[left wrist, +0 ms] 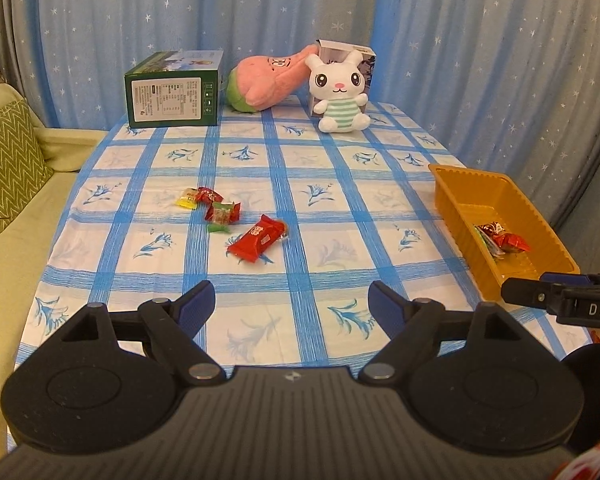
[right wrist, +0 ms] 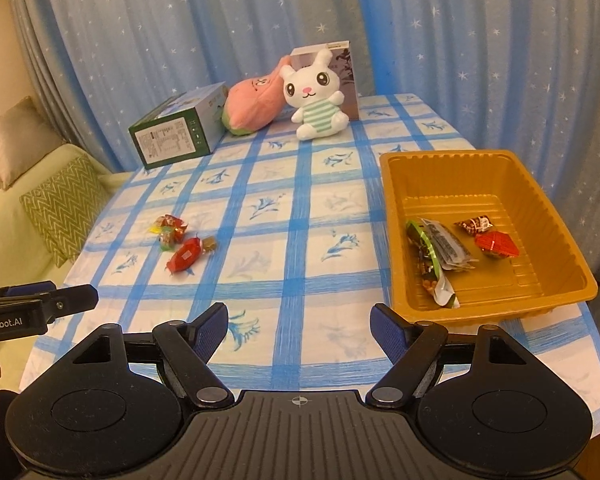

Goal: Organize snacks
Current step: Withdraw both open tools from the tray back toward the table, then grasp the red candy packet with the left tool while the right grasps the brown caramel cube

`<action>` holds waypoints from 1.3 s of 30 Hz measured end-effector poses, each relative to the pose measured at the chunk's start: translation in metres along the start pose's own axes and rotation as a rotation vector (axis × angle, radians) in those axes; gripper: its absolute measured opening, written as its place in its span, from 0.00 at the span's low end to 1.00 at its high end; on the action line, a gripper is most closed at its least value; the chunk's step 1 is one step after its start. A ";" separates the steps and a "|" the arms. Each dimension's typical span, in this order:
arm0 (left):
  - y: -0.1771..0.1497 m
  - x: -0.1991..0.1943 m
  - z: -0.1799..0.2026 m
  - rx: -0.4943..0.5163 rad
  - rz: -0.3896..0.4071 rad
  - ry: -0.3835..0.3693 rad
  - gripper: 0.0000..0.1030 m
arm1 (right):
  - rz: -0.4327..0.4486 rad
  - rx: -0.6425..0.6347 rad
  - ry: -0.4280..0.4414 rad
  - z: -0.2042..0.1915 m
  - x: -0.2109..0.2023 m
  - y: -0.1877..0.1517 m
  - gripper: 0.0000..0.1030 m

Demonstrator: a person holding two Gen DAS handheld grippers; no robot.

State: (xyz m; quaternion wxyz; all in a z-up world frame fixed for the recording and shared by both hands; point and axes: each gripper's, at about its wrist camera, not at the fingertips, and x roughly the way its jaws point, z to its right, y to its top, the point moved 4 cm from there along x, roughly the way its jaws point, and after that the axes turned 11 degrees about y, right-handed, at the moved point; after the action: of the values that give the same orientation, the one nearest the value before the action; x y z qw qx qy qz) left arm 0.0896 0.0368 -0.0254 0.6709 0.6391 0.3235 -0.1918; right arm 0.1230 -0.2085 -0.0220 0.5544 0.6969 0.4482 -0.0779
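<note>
left gripper (left wrist: 291, 304) short of snacks (left wrist: 257, 238)

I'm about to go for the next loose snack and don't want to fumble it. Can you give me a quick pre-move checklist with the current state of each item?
1. Left gripper open with nothing between its jaws: ok.
2. Right gripper open with nothing between its jaws: ok.
3. Red snack packet lies apart from the small candy cluster, with bare cloth around it: ok.
4. Path from the left gripper to the red snack packet holds only tablecloth: ok.
5. Orange tray upright with bare floor left beside the snacks already in it: ok.
6. Plush rabbit and green box sit far back, clear of the work area: ok.
</note>
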 end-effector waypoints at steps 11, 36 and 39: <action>0.002 0.022 -0.009 0.006 -0.020 -0.029 0.80 | -0.028 -0.022 0.011 -0.008 0.027 0.006 0.76; 0.031 0.173 -0.019 0.224 -0.049 -0.142 0.53 | -0.094 -0.070 0.032 0.013 0.160 0.025 0.75; 0.035 0.190 -0.017 0.249 -0.049 -0.155 0.45 | -0.097 -0.072 0.037 0.015 0.173 0.028 0.75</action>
State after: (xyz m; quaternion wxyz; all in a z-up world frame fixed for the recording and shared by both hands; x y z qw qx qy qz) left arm 0.2460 0.0869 -0.1289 0.6045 0.6925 0.2600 -0.2957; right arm 0.2503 -0.1277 -0.1124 0.5661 0.6554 0.4942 -0.0757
